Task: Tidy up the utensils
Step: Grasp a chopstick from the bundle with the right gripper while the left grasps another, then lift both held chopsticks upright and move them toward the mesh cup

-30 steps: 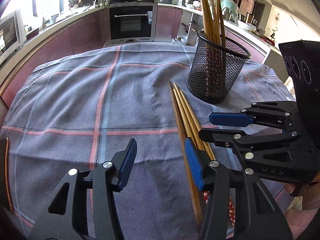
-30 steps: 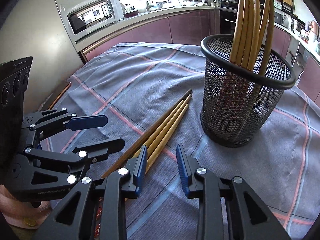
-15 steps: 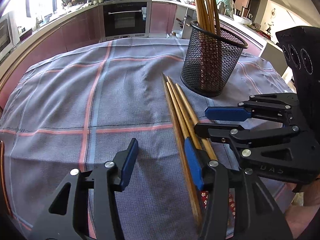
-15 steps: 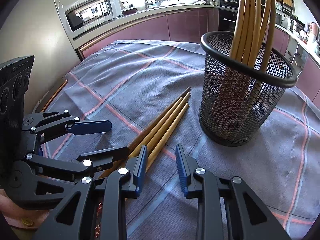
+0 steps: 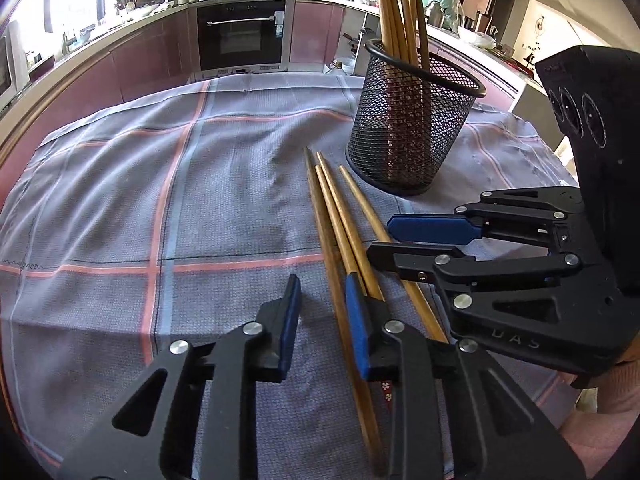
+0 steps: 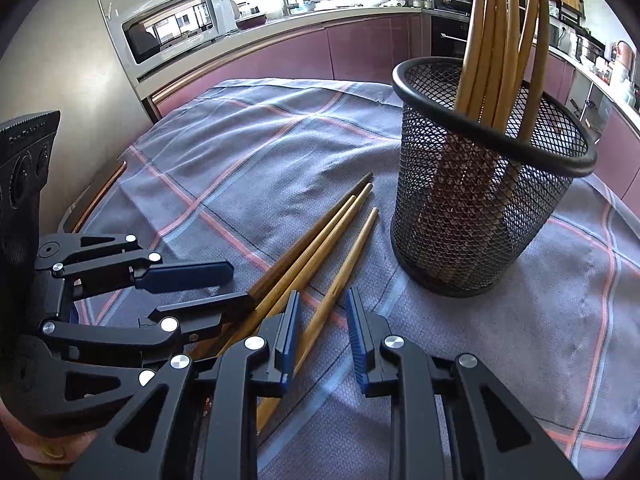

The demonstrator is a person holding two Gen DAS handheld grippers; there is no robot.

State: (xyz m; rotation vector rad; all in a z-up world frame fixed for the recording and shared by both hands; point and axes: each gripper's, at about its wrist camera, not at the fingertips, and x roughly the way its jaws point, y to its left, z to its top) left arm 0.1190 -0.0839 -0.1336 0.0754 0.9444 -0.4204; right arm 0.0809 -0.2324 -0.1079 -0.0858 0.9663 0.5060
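Left wrist view: left tongs low over cloth, jaws just been closing, now narrow but parted, only cloth showing in the gap. Four loose chopsticks flat on the cloth, tips toward the mesh cup, the darkest one running right along the inner edge of the right-hand pad, not pinched. Right tongs in from the right, straddling the outermost stick. Stored chopsticks upright in the cup.

Right wrist view: right tongs also just been closing, one splayed stick lying between the jaws with a gap on either side, so not yet gripped. Left tongs beside them, lower finger tip at the dark stick, jaws apart. Loose chopsticks near the cup but not touching it.

Progress, judged from this: a good part done, with several sticks in the cup; four left on the cloth to grip, lift and drop in, none of them raised yet
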